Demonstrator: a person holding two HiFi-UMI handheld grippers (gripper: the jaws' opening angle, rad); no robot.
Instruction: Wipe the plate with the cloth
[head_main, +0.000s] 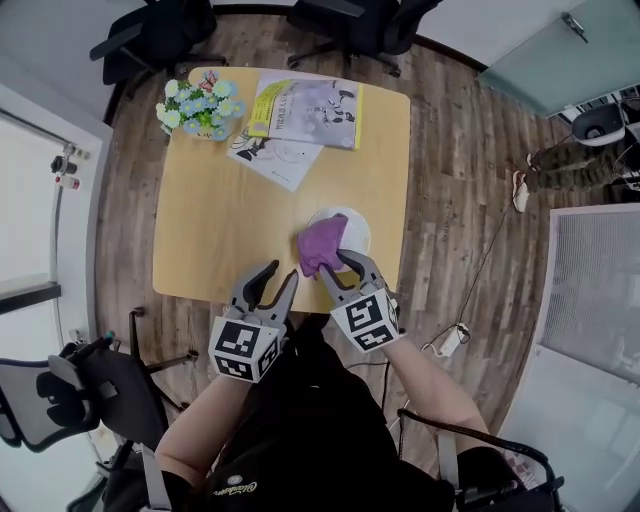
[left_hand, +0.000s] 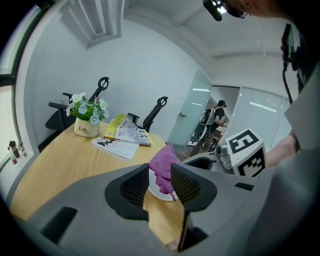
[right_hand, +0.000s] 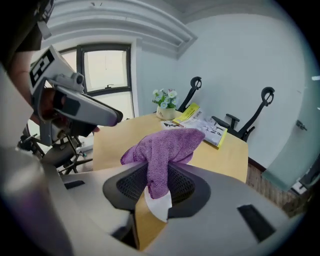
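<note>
A white plate (head_main: 352, 225) lies on the wooden table (head_main: 220, 220) near its front right edge. A purple cloth (head_main: 322, 245) drapes over the plate's near left side. My right gripper (head_main: 333, 266) is shut on the cloth; in the right gripper view the cloth (right_hand: 162, 150) bunches up between the jaws, with a sliver of plate (right_hand: 159, 206) below. My left gripper (head_main: 281, 272) hovers open over the table's front edge, left of the plate, holding nothing. In the left gripper view the cloth (left_hand: 162, 165) and plate (left_hand: 156, 192) show through the gap of the left gripper (left_hand: 160, 182).
A pot of flowers (head_main: 200, 108) stands at the far left corner. A yellow booklet (head_main: 305, 112) and loose papers (head_main: 275, 155) lie at the far side. Office chairs (head_main: 160, 35) stand behind the table. A person (head_main: 560, 165) is on the floor area far right.
</note>
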